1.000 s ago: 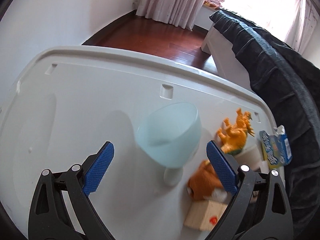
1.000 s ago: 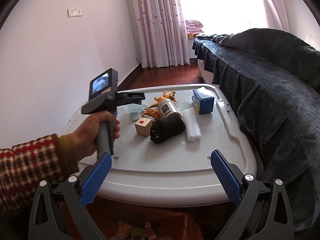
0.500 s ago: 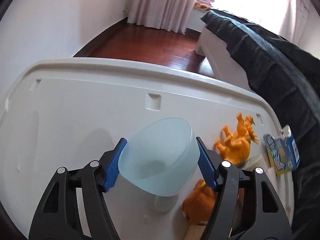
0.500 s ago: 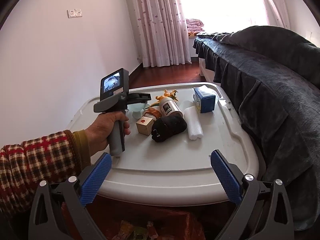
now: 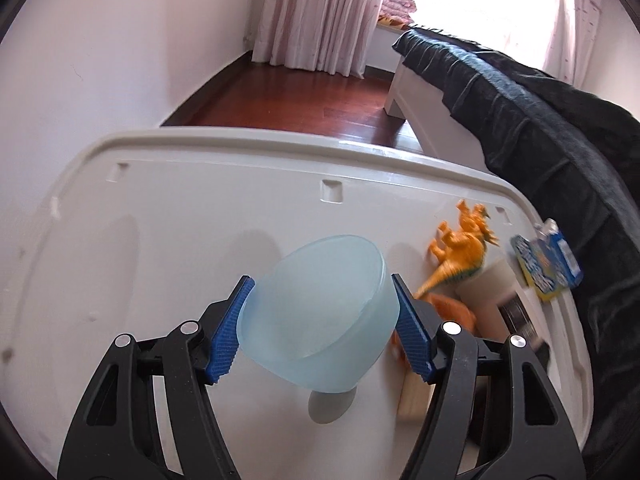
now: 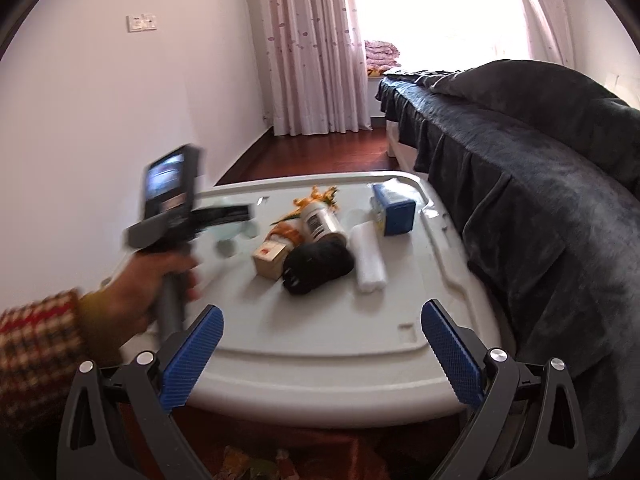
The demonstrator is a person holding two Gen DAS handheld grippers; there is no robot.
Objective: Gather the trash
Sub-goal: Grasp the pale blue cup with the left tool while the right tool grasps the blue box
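Two claws in the room, one per hand. Left claw [image 5: 320, 320] is clamped on a pale blue cup [image 5: 320, 316], blue pads [image 5: 226, 334] pressed to both sides of it; cup is tilted, mouth toward far-left, held above the white table [image 5: 180, 220] w/ a small white lid-like disc [image 5: 330, 404] on the surface right under it. From the right-wrist view the left hand [image 6: 148, 288], plaid sleeve, grips that tool over the table's left edge, blurred.

Right claw [image 6: 322, 354] hangs off the table's near edge, jaws wide apart, nothing btwn them.

Rest of the stuff sits mid-table toward the far edge: orange toy dinosaur [image 6: 316, 200] by the far edge, white bottle [image 6: 322, 222] lying just in front of it, orange plush [image 6: 286, 234] beside a wooden block [image 6: 270, 260], black bundle of cloth [image 6: 316, 266] touching the block on its right, white foam roll [image 6: 370, 262] just right of that. Blue tissue box [image 6: 394, 210] toward the far-right corner. Dark blanket-covered bed [image 6: 540, 168] runs along the table's right edge. Below the near edge, an orange bag w/ scraps in it [image 6: 260, 460], partly hidden
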